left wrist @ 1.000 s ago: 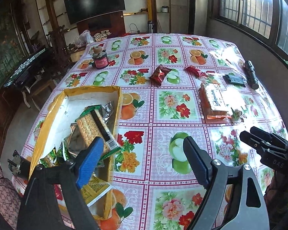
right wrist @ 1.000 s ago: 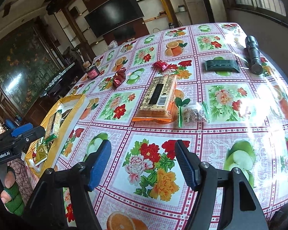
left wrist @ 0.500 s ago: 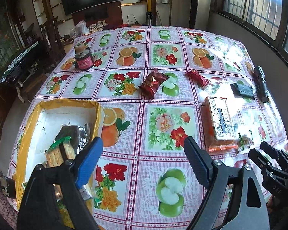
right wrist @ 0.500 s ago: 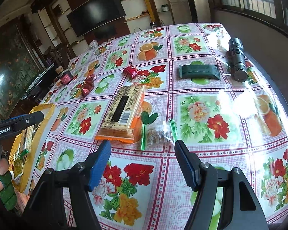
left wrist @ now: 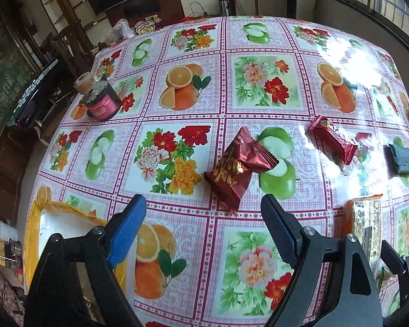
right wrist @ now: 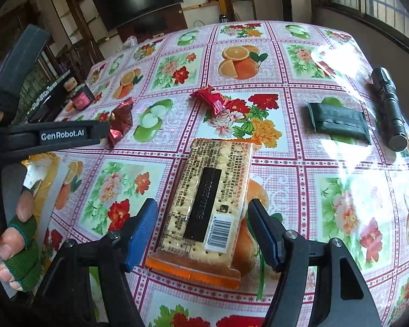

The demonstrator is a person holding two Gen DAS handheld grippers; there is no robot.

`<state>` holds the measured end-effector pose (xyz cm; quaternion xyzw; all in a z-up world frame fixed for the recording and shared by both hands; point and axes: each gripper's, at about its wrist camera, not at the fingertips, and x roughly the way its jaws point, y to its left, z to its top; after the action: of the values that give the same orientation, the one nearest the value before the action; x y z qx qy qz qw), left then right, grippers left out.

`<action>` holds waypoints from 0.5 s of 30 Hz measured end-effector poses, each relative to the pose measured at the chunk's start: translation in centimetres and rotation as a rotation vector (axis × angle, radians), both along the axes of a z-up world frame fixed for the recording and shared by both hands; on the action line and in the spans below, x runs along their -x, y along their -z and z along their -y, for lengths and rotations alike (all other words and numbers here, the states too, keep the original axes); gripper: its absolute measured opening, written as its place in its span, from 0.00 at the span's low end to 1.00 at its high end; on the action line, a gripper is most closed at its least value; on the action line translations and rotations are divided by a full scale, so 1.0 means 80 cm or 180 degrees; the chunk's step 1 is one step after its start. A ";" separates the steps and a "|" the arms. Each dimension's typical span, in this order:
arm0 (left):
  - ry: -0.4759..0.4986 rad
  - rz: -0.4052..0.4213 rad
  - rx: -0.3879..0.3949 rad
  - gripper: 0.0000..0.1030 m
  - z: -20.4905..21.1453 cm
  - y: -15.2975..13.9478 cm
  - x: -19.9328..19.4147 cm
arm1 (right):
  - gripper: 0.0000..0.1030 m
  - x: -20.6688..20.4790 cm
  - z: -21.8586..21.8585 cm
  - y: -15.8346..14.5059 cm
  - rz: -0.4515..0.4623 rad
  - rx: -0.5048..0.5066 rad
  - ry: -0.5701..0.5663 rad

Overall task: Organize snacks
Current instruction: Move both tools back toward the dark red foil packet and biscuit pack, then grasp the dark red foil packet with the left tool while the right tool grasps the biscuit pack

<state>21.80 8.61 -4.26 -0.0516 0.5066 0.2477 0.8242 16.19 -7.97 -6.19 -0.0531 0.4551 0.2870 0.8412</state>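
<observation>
**Both claws closing in on the loose snacks, nothing grabbed yet**

Since a second ago both grippers have slid away from the yellow box (left wrist: 36, 234) and out over the table (left wrist: 259, 95); the box, which filled the left view back then, is now just a corner at the lower left, and the cracker pack has gone from mid-table to right under the right claw.

Biggest thing first: the cracker pack (right wrist: 207, 204) lies flat on the flowered cloth with its barcode end toward the camera. The right gripper (right wrist: 203, 234) is about half open and straddles that near end, pads either side with gaps showing, so it isn't gripping anything. My guess is it's light but stiff-ish, with brittle crackers inside a slick clear wrapper. I'd take it across the long sides, mid-body, and squeeze gently. The crimped orange end would just fold.

Next, the dark red foil pouch (left wrist: 238, 167) sits just ahead of the left gripper (left wrist: 201, 231), which is wide open and empty. It looks puffy, soft and slippery, so pinch the body, not the sealed fin.

Smaller red candy wrapper (left wrist: 332, 140) is off to the right, well apart from the pouch. It probably weighs nothing and would skid on the glossy cloth.

Non-snacks: a jar (left wrist: 102, 100), a dark green pouch (right wrist: 338, 121) and a flashlight (right wrist: 390, 111).
</observation>
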 end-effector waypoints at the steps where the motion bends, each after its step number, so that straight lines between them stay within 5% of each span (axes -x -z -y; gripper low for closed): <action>1: -0.0011 -0.0019 0.0005 0.84 -0.002 0.004 -0.007 | 0.67 -0.002 -0.004 0.004 0.0007 0.0048 -0.0008; 7: -0.0042 -0.0190 0.0149 0.82 -0.010 0.039 -0.038 | 0.60 0.002 -0.020 0.008 0.0310 0.0449 -0.0076; 9: -0.0010 -0.0070 0.0203 0.70 -0.007 0.038 -0.037 | 0.54 0.005 -0.018 0.009 0.0356 0.0477 -0.0116; 11: 0.0041 -0.0020 0.0332 0.39 -0.005 0.034 -0.037 | 0.52 0.004 -0.016 0.008 0.0366 0.0455 -0.0172; 15: 0.0025 -0.0029 0.0412 0.38 -0.003 0.032 -0.031 | 0.52 0.006 -0.007 0.005 0.0277 0.0258 -0.0240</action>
<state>24.30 8.89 -6.80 -0.1017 0.5255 0.2114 0.8178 15.69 -7.44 -6.60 -0.1167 0.4271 0.2973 0.8459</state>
